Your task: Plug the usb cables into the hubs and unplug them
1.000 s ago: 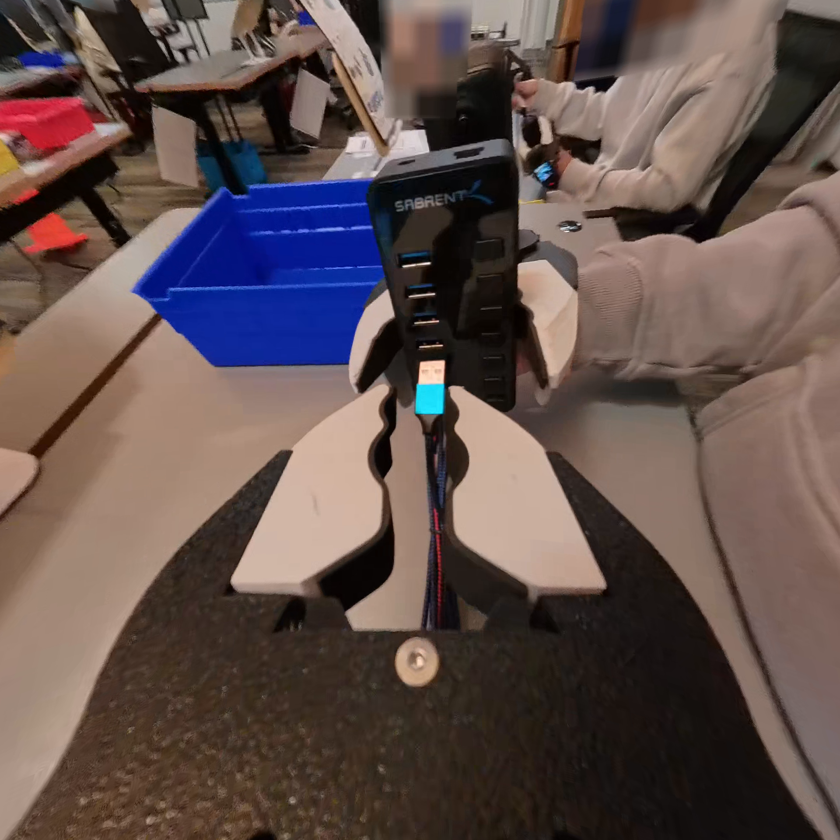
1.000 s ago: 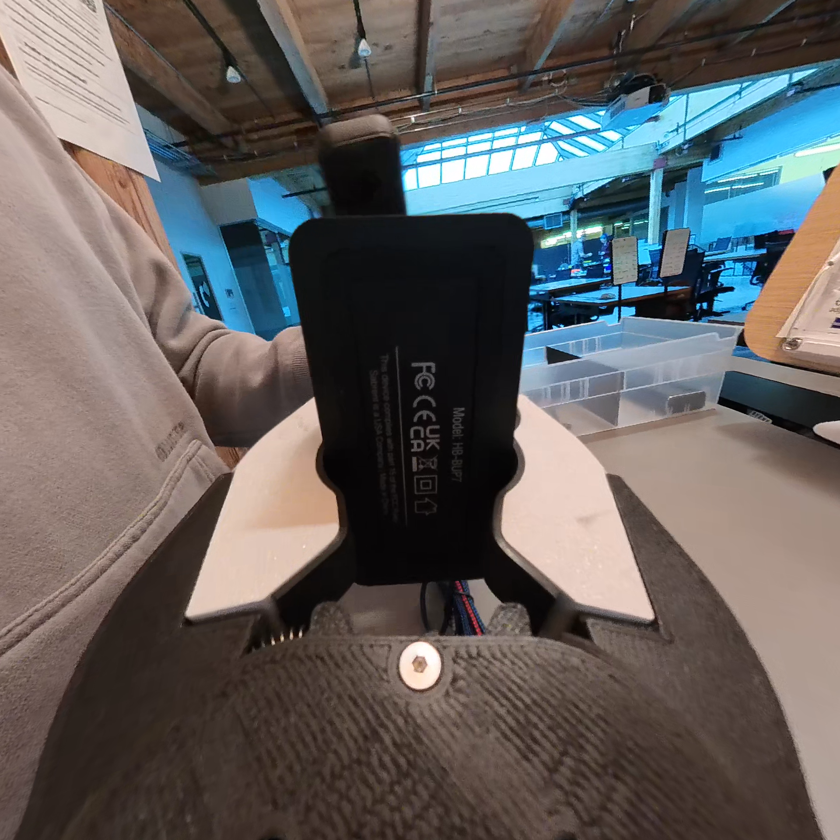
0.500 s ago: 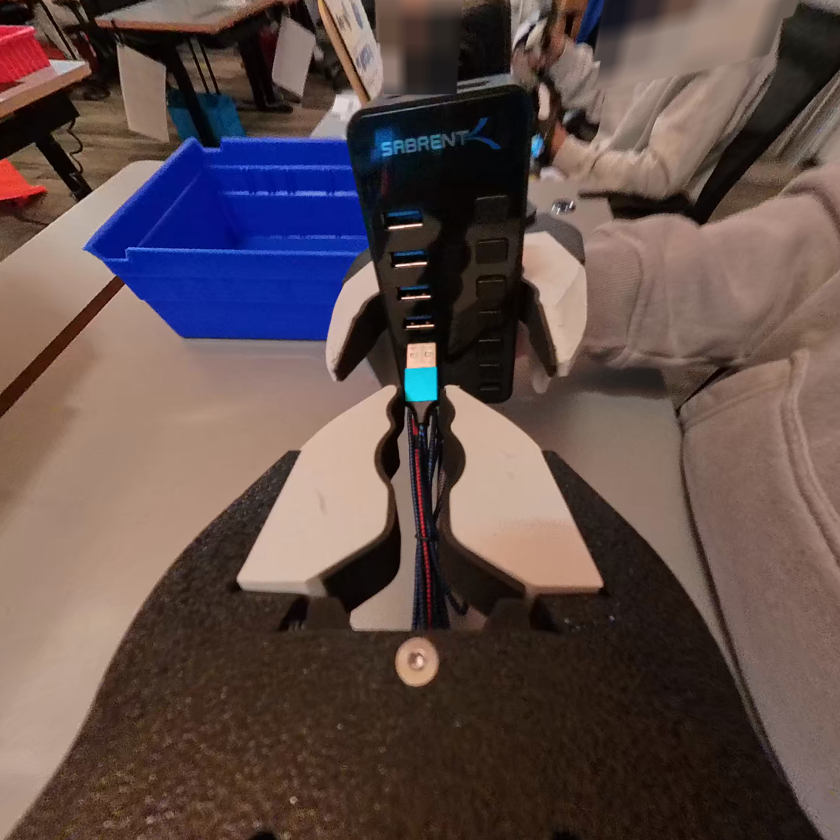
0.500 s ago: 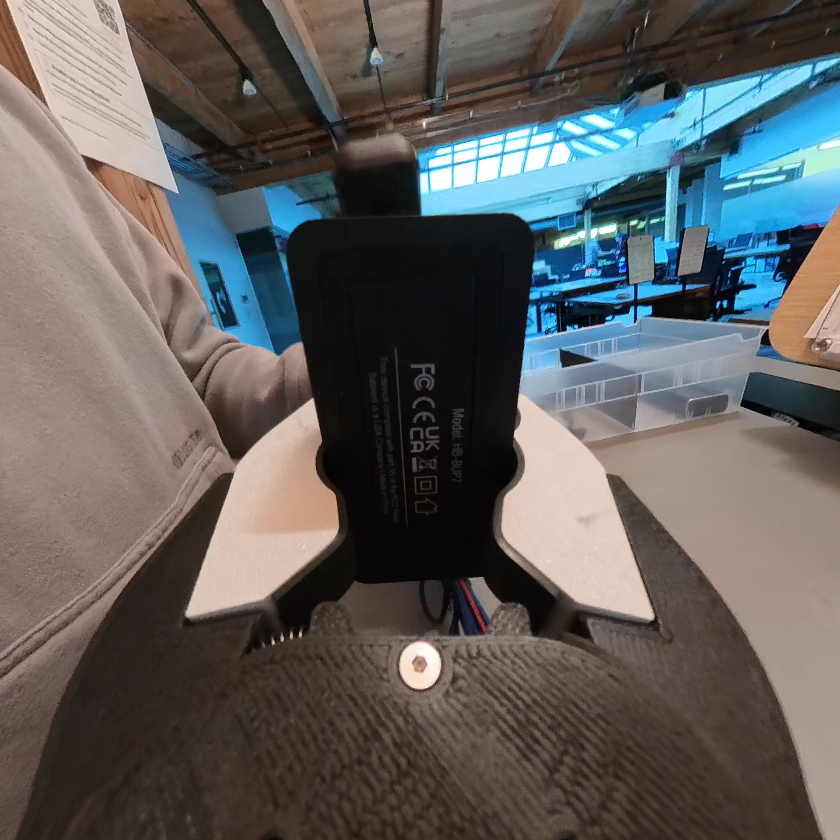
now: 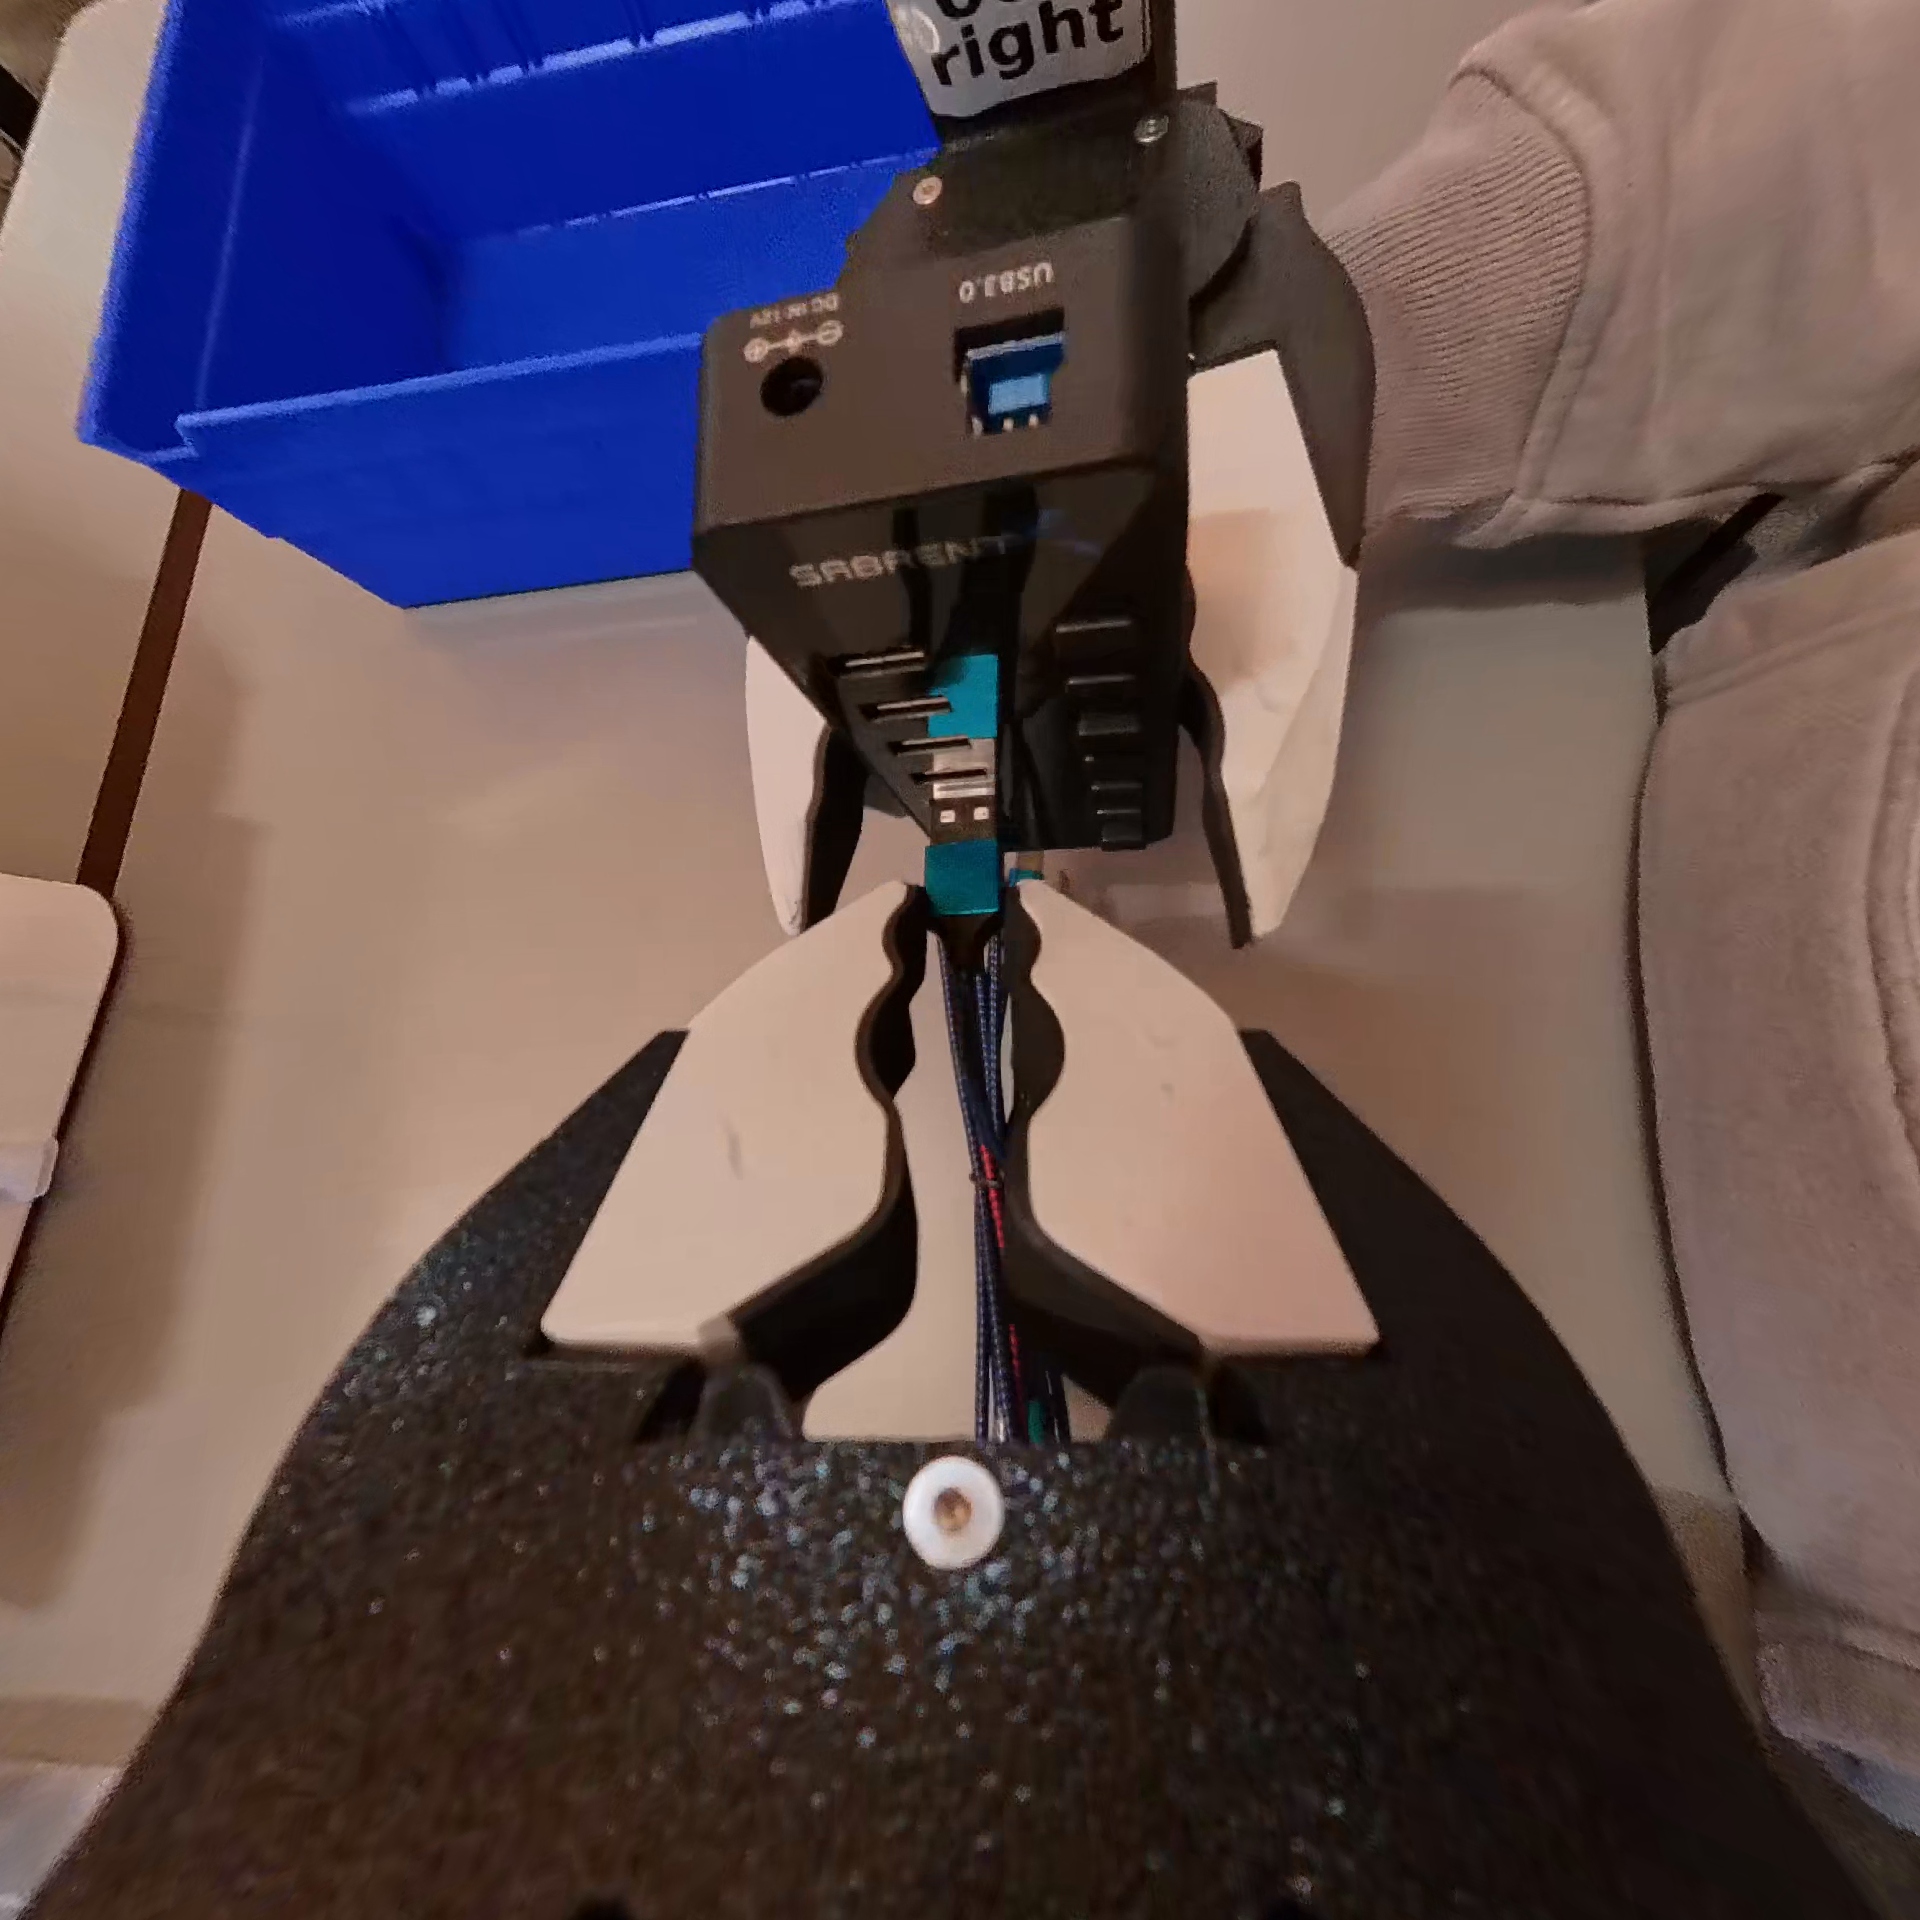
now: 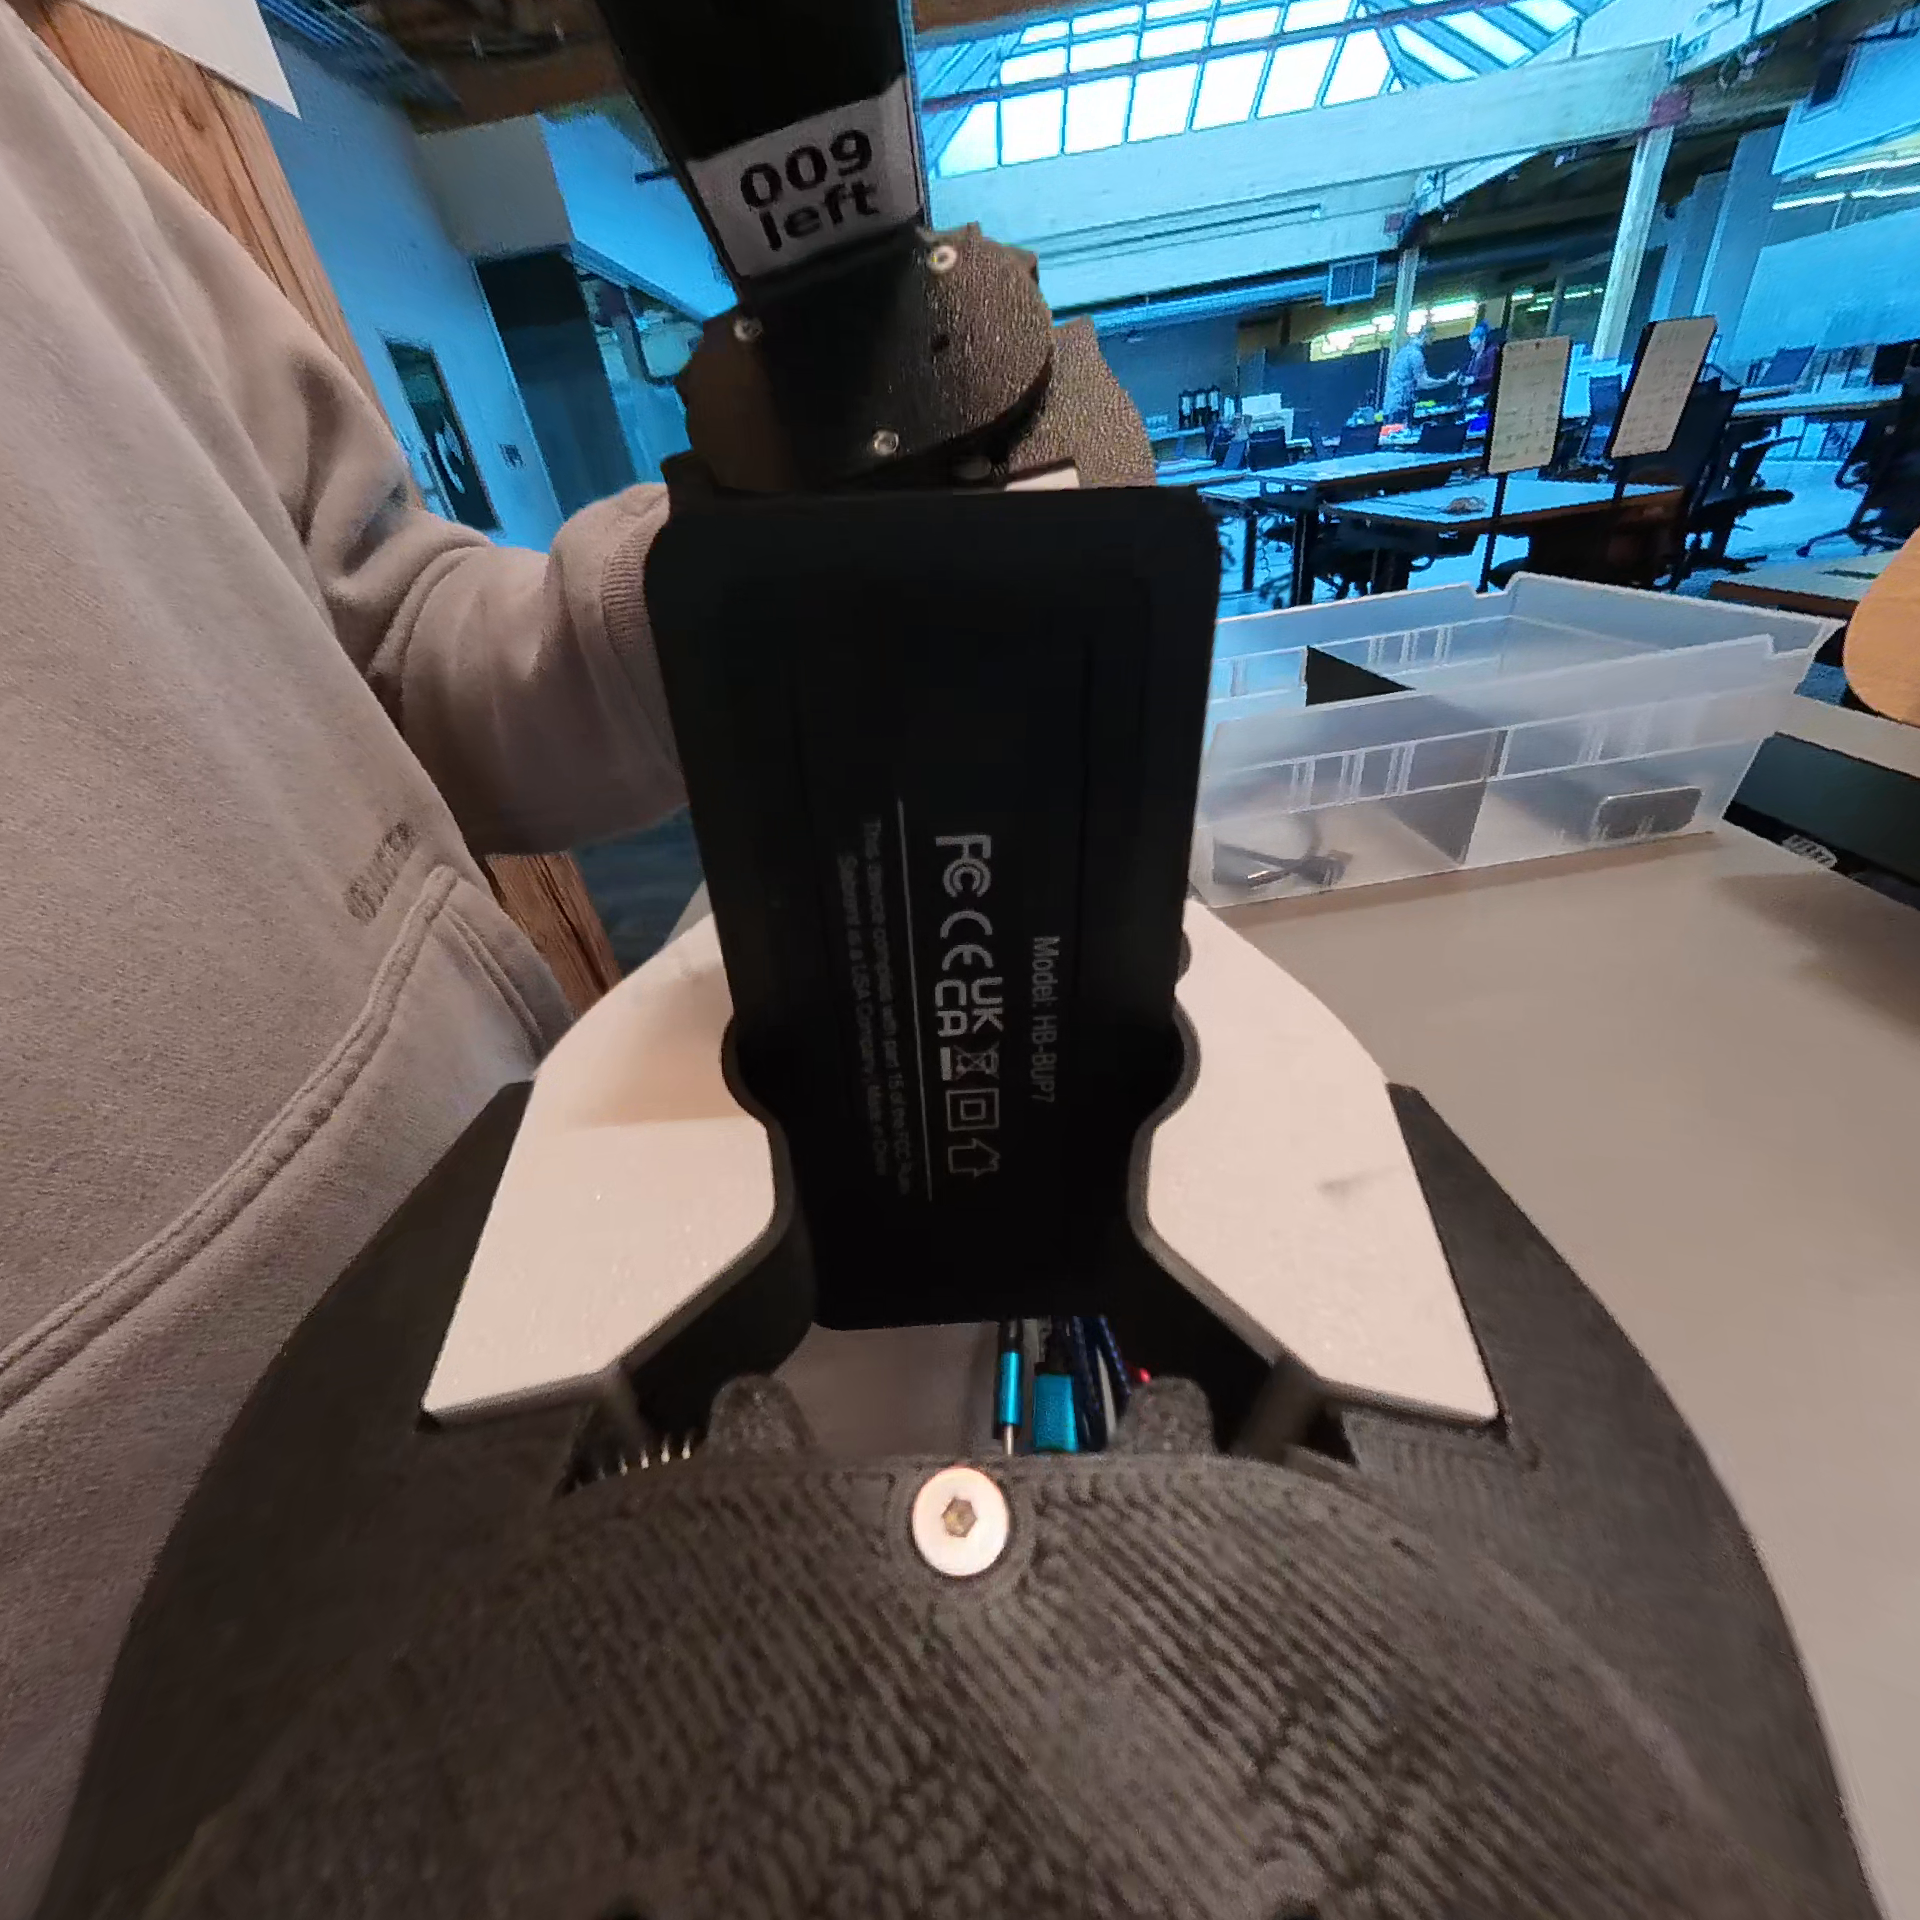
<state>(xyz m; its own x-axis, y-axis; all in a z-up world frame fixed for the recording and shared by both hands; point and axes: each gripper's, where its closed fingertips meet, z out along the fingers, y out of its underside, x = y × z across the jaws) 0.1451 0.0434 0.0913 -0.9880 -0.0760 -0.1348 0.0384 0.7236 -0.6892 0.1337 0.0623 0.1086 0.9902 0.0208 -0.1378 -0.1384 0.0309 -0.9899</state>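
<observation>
My left gripper (image 5: pixel 966 912) is shut on the teal plug (image 5: pixel 964 881) of a braided USB cable (image 5: pixel 985 1122). The plug's metal tip (image 5: pixel 961 823) is at the mouth of the lowest port in the hub's left column, with most of the metal still showing. The black USB hub (image 5: pixel 925 488) is tilted with its top end toward the left wrist camera. My right gripper (image 6: pixel 956 997) is shut on the hub (image 6: pixel 935 831), whose labelled back fills the right wrist view. The right gripper's fingers (image 5: pixel 1283 665) flank the hub in the left wrist view. More cable (image 6: pixel 1060 1392) hangs below the hub.
A blue bin (image 5: pixel 447 270) stands on the beige table (image 5: pixel 416 935) behind the hub to the left. A clear divided bin (image 6: pixel 1475 727) holding a cable and a dark item sits on the table to the right. A person's grey sleeve (image 5: pixel 1610 312) and torso border the right side.
The left gripper has risen and tipped downward, so the hub's top end now faces its camera. The plug's tip has moved up to the lowest port. Both grips are unchanged.
</observation>
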